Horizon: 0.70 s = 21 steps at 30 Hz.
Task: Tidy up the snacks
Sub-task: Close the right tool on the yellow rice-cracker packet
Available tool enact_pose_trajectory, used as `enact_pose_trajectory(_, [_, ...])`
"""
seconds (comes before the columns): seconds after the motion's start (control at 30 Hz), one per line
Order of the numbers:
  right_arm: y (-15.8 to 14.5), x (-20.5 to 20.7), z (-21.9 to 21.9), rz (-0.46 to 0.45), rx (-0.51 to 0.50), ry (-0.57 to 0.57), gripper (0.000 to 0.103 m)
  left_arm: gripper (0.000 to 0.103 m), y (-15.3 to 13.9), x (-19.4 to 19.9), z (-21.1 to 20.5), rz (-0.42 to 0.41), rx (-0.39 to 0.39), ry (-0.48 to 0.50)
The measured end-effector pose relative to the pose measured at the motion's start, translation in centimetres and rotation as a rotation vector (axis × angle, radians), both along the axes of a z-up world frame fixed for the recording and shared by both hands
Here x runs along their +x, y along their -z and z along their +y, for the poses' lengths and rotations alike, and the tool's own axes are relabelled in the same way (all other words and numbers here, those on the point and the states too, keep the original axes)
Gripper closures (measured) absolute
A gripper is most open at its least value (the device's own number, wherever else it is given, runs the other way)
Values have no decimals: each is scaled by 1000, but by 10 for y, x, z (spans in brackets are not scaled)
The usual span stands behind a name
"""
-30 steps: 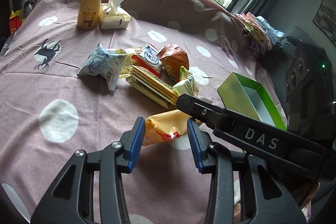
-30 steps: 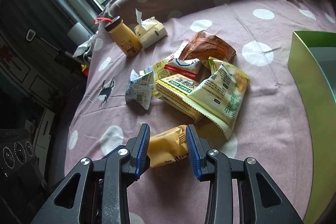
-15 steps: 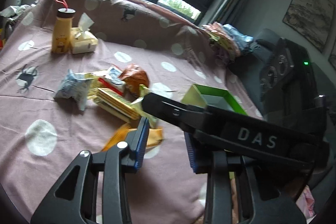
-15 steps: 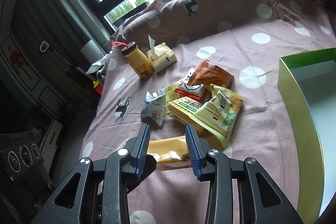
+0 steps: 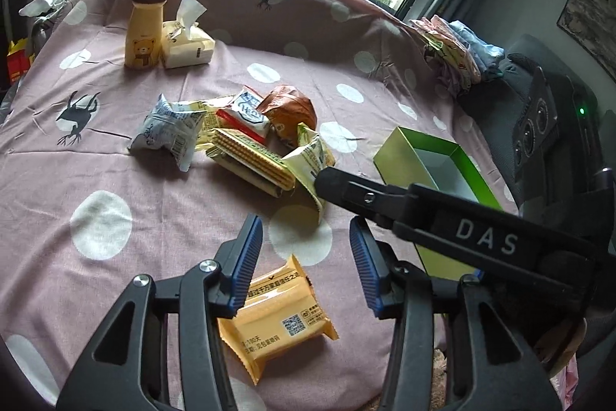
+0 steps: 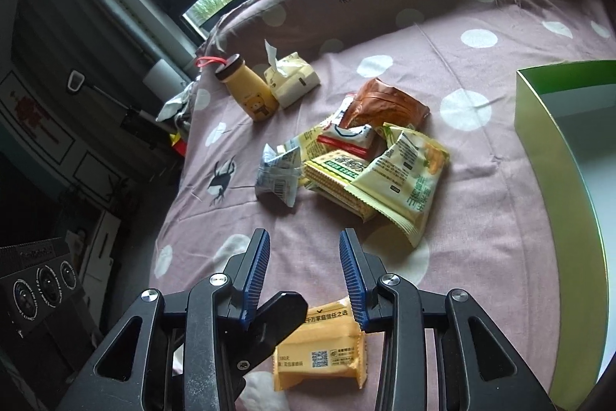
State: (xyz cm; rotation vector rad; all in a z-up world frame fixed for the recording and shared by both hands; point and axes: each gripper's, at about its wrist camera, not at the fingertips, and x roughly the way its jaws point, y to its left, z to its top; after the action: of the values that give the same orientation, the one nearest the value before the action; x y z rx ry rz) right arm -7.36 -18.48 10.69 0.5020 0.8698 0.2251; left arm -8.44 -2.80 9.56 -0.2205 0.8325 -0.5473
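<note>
An orange-yellow snack packet [image 5: 281, 311] lies flat on the pink dotted cloth [image 5: 96, 180], printed back upward. My left gripper [image 5: 304, 266] hovers just above it. Its jaws are opening, and the blue pads stand apart without pressing the packet. My right gripper [image 6: 304, 274] is open, with nothing between its pads. In the right wrist view the packet [image 6: 319, 345] lies low between that gripper's arms, beside a black finger [image 6: 277, 318] of the left gripper. A finger [image 5: 346, 189] of the right gripper crosses the left wrist view. A green box [image 5: 423, 156] stands open at the right.
A pile of several snack packets [image 5: 246, 141] lies mid-cloth, seen also in the right wrist view [image 6: 365, 164]. A yellow bear bottle [image 5: 144, 29] and a tissue pack [image 5: 186, 45] stand at the back. Folded clothes [image 5: 454, 49] lie far right. The green box's wall [image 6: 554, 149] is near right.
The orange packet, earlier lifted between both grippers' pads, now lies flat on the cloth with its back up. The left pads stand wider apart; the right pads' gap is the same.
</note>
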Motion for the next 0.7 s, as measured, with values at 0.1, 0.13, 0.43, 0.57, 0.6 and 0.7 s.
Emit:
enact_pose_trajectory(0.1, [7, -2, -11, 41, 12, 28, 65, 56, 3, 0, 12, 46, 20, -41])
enact_pose_trajectory(0.13, [10, -2, -14, 61, 6, 29, 64, 53, 4, -1, 15, 59, 35, -58])
enact_pose_trajectory(0.43, [47, -7, -9, 224, 85, -24, 39, 47, 35, -15, 26, 252, 112, -90])
enact_pose_trajectory(0.57, [62, -12, 1, 276, 69, -49, 39, 47, 48, -26, 22, 301, 108, -55])
enact_pose_trajectory(0.6, [66, -12, 3, 289, 81, -57, 39, 47, 51, -27, 20, 315, 95, -40])
enact_pose_trajectory(0.7, [74, -13, 8, 308, 123, -87, 39, 49, 63, -29, 12, 345, 83, -7])
